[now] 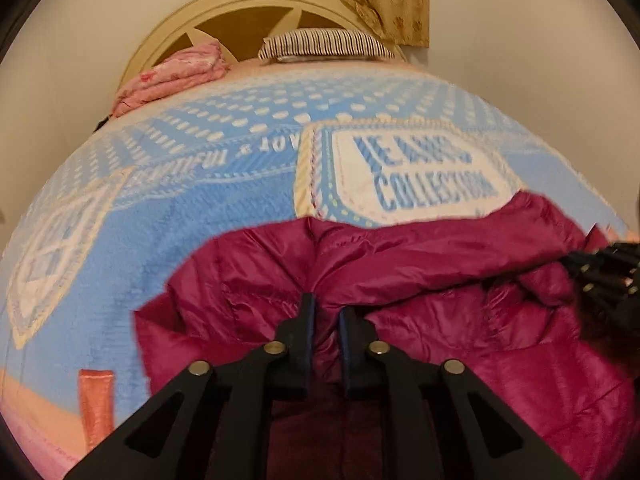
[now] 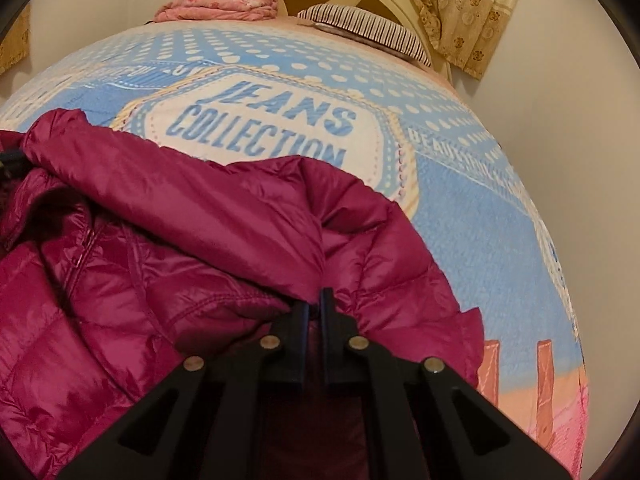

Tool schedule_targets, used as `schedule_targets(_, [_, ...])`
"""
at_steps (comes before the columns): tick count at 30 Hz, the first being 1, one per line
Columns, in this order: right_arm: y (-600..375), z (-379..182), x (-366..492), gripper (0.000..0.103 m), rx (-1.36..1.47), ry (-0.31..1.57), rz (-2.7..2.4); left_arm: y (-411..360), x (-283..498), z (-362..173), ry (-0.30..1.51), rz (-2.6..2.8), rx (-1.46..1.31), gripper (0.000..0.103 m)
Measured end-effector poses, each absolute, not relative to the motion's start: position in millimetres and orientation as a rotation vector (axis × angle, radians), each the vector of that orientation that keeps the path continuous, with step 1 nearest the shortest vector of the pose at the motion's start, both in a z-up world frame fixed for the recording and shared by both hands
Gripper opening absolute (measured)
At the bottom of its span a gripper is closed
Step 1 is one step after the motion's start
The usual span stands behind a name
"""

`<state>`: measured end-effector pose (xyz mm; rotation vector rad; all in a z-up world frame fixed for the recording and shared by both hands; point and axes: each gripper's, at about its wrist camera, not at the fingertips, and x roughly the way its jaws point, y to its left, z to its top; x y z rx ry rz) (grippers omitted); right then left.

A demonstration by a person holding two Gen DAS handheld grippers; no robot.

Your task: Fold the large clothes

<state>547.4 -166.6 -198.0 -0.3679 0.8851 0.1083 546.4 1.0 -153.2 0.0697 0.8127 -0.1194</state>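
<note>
A shiny magenta puffer jacket point(image 1: 420, 280) lies rumpled on the near part of a bed. In the left wrist view my left gripper point(image 1: 326, 308) is shut on a bunched fold of the jacket, with fabric pinched between the black fingers. In the right wrist view the same jacket point(image 2: 160, 240) spreads to the left, and my right gripper point(image 2: 316, 300) is shut on its edge, the fingers nearly touching with thin fabric between them. The right gripper's black frame point(image 1: 608, 280) shows at the right edge of the left wrist view.
The bed carries a blue and white blanket point(image 1: 180, 216) printed with "JEANS COLLECTION" point(image 2: 260, 124). At the head lie a folded pink cloth point(image 1: 172, 76) and a striped pillow point(image 1: 324, 44) against a cream headboard point(image 1: 248, 12). A patterned curtain point(image 2: 464, 8) hangs behind.
</note>
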Motion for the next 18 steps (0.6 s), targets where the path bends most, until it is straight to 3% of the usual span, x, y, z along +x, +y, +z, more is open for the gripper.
schedule_targets(1, [-166,-198,548,0.005,-0.371,0.884,0.111,2,540,-142,0.783,-0.113,0.063,0.031])
schedule_targets(2, [-167,-197,548,0.005,-0.373,0.881,0.113,3,536,-136,0.759,-0.112,0.058,0.058])
schedule_targets(4, [-167,-198,547,0.005,-0.372,0.88,0.115,8,522,-113,0.663,-0.1,0.028,0.092])
schedule_targets(7, [-166,-200,547,0.006,-0.375,0.876,0.112,7,523,-97,0.591,-0.097,0.005,0.095])
schedule_targets(11, [-171,-195,545,0.006,-0.346,0.875,0.115,-5,560,-121,0.716,0.012,0.098,0.095])
schedule_targets(13, [-176,-191,543,0.014,-0.316,0.892,0.127,-3,569,-147,0.794,0.039,0.117,0.095])
schedule_targets(15, [-186,-181,538,0.045,-0.268,0.905,0.14,0,570,-162,0.833,0.041,0.116,0.095])
schedule_targets(18, [-199,-161,525,0.05,-0.196,0.892,0.144,8,560,-165,0.826,0.025,0.1,0.095])
